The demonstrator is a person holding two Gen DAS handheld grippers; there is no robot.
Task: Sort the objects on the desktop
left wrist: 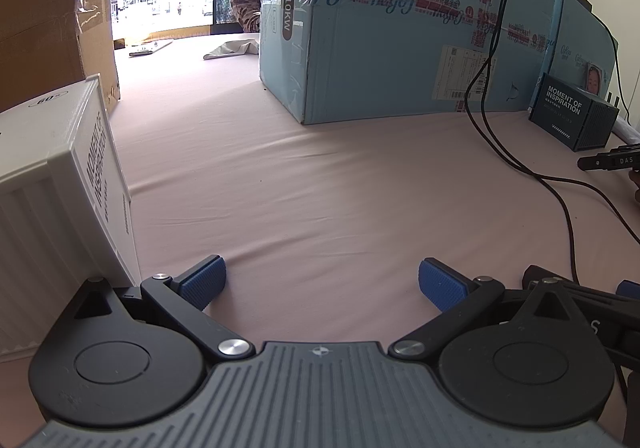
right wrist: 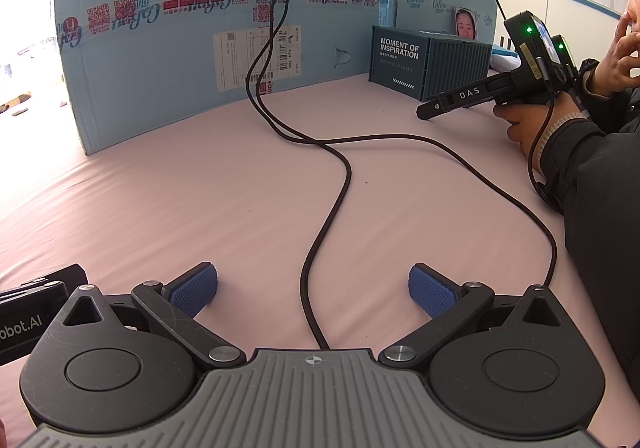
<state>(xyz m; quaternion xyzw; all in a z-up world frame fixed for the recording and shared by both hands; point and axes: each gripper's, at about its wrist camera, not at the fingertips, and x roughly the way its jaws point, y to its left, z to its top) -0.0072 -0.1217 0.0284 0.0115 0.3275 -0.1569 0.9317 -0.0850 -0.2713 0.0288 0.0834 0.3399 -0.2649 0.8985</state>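
Black claw [left wrist: 322,282] linkages carry blue ribbed pads [left wrist: 202,282].

The big carton [left wrist: 400,28] stands at the back of the bench [left wrist: 320,188]. Right of the carton sits the dark container box [right wrist: 430,62]; far to its left, the white container box [left wrist: 60,188]. Two cables [right wrist: 320,184] trail down before the carton.

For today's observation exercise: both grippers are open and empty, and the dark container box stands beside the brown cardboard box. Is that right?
Not quite. The dark container box stands beside the blue cardboard box, as the right wrist view shows. The left gripper and right gripper are indeed open and empty.
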